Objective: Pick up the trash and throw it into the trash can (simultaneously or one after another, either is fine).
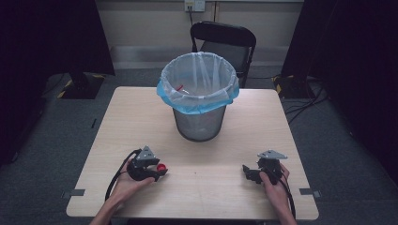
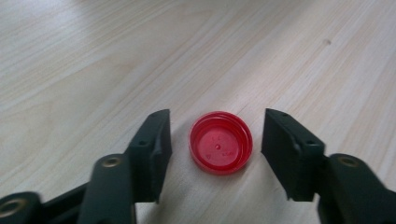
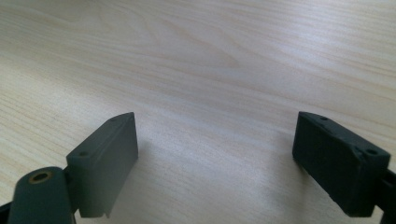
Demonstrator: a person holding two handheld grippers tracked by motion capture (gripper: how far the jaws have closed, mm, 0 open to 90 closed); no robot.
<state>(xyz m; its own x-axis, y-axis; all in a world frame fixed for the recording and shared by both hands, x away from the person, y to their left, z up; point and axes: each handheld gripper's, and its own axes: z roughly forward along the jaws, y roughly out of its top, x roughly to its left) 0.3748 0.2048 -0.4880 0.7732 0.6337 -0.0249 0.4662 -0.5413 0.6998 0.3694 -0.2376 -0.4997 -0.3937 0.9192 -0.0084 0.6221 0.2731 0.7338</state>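
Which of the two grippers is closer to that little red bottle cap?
The left gripper: its jaws sit either side of the red bottle cap, not yet touching. The right gripper rests far across the table, jaws open.

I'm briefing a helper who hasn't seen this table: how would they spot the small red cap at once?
Start at the mesh bin with its blue-edged liner, mid-table, then come to the near left, where the left gripper sits low. The red cap lies open side up between its jaws, untouched: the only red thing on the wood.
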